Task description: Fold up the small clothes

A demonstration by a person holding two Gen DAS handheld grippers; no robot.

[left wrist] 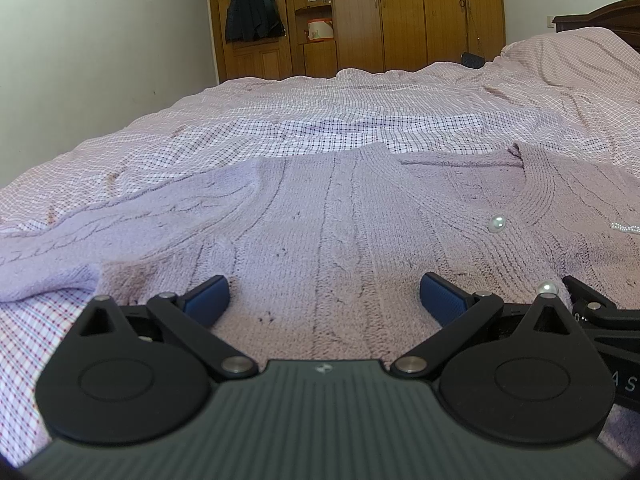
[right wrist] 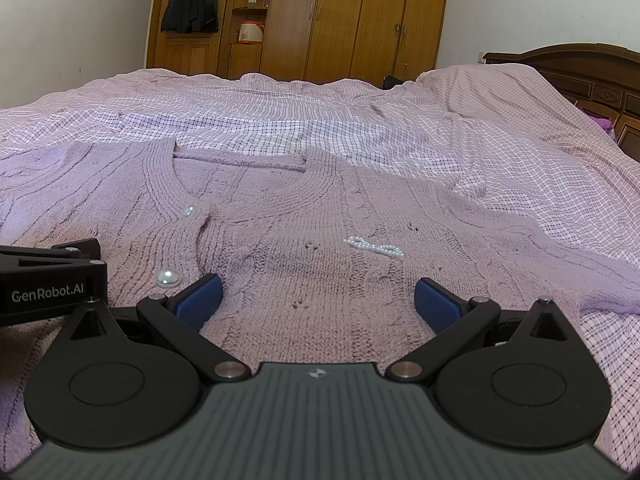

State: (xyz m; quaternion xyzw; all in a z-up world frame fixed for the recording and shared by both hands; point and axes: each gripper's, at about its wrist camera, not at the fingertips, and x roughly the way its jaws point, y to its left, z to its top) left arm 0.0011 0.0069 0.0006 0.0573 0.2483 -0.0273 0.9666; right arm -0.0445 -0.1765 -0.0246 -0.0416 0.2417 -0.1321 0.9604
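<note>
A lilac cable-knit cardigan (left wrist: 320,216) with pearl buttons (left wrist: 497,224) lies spread flat, front up, on the bed; it also shows in the right wrist view (right wrist: 304,248), with a pearl bow trim (right wrist: 374,247) on its chest. My left gripper (left wrist: 324,300) is open, its blue pads low over the hem on the cardigan's left half. My right gripper (right wrist: 316,300) is open over the hem on the right half. The grippers sit side by side; the left one's body (right wrist: 48,280) shows at the right view's left edge.
The bed is covered by a pink checked sheet (left wrist: 360,120), rumpled toward the far side. A wooden wardrobe (right wrist: 340,16) with a dark coat hanging on it (left wrist: 252,4) stands behind. A dark wooden headboard (right wrist: 580,68) is at the right.
</note>
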